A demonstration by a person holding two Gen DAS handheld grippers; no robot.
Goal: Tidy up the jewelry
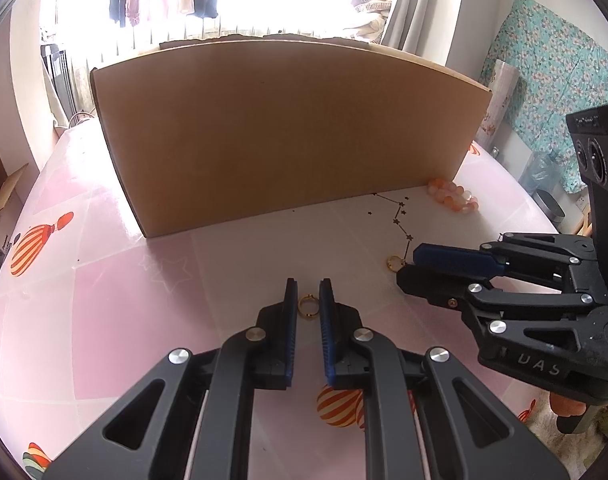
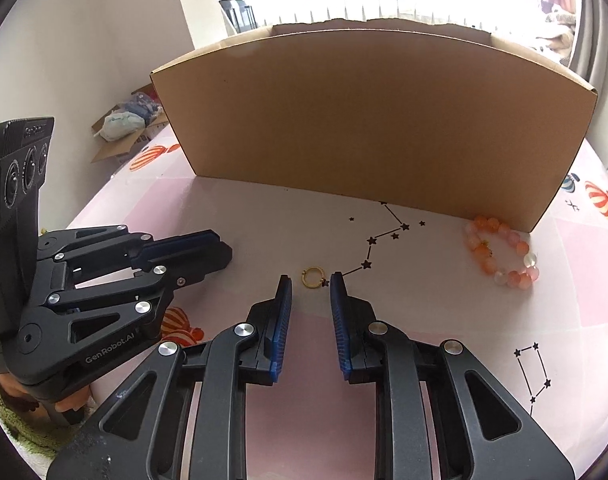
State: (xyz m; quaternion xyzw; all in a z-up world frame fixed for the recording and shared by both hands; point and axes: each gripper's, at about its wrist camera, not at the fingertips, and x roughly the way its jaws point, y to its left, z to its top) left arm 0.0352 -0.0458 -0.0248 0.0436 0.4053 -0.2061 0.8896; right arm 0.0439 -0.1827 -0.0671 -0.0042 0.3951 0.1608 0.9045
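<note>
Two small gold hoops, one beaded bracelet (image 2: 484, 254) and one cardboard box (image 2: 368, 120) are counted on the pink-covered worktop (image 2: 584, 280), and two tools are in play. All the jewelry lies outside the box, in front of its long front wall.

The first gold hoop (image 1: 307, 307) is found in front of the middle of that wall, well clear of it, between the pads of the left tool (image 1: 308, 282). The pads are drawn in narrowly about it, but whether they press on it cannot be told. The second gold hoop (image 2: 313, 277) lies further toward the box's right end, just ahead of the tips of the right tool (image 2: 310, 277), whose jaws stand apart with nothing between them. The bracelet rests just beside the box's front right corner.

The hoops are judged to be very light, stiff, thin and smooth, so they are likely to skid or flip on the glossy cover. They are best taken across the band, with the pads lowered close to the worktop and closed gently. The bracelet is judged heavier and limp, its round beads apt to roll. It is best pinched across one stretch of beads and allowed to hang.
</note>
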